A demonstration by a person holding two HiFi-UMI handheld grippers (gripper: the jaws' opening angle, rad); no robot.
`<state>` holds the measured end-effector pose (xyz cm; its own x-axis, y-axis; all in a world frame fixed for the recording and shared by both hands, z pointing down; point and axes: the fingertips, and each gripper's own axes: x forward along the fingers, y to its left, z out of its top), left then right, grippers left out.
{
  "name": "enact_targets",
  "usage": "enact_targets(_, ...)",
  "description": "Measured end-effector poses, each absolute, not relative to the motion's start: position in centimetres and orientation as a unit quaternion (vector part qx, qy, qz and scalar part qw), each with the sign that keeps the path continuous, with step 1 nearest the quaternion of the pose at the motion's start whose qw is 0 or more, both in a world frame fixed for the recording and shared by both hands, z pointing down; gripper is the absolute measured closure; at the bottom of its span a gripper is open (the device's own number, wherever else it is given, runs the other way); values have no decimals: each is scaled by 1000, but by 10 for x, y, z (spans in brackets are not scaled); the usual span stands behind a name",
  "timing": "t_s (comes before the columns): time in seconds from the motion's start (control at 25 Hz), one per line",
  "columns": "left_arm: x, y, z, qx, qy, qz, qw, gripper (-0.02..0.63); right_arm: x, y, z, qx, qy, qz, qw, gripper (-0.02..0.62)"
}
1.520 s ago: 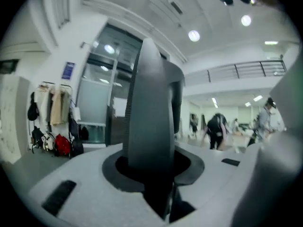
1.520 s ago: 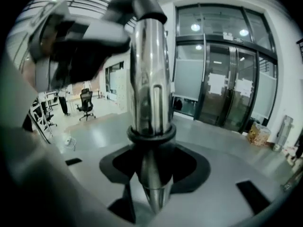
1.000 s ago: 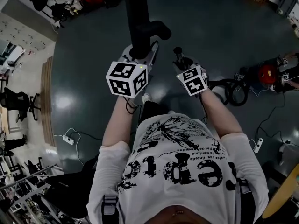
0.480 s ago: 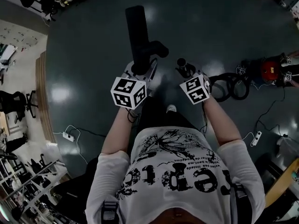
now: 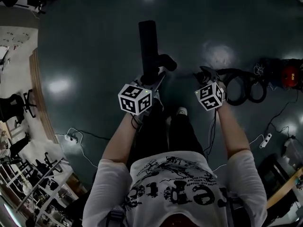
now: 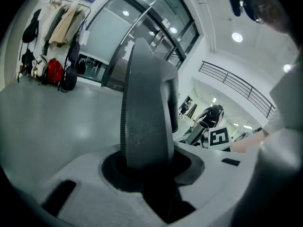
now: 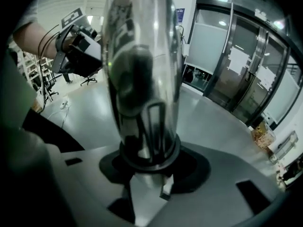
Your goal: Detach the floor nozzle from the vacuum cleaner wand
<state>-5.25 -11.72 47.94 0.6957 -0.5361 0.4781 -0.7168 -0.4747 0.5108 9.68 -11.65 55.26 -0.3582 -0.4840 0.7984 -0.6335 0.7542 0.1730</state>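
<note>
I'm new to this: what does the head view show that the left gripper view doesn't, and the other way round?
Only the head view: the person's shirt and arms, plus a coiled hose and a red machine on the floor. Only the left gripper view: a coat rack with hanging clothes, glass doors and a railing. Both: the dark floor nozzle gripped in the left claw, and the right claw with its marker cube.
</note>
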Motion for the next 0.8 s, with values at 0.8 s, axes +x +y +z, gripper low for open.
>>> enact_targets(0.8,-120,-198,985,808,-344,133,459,491,39,-186,1006,261,-808,22,527,423)
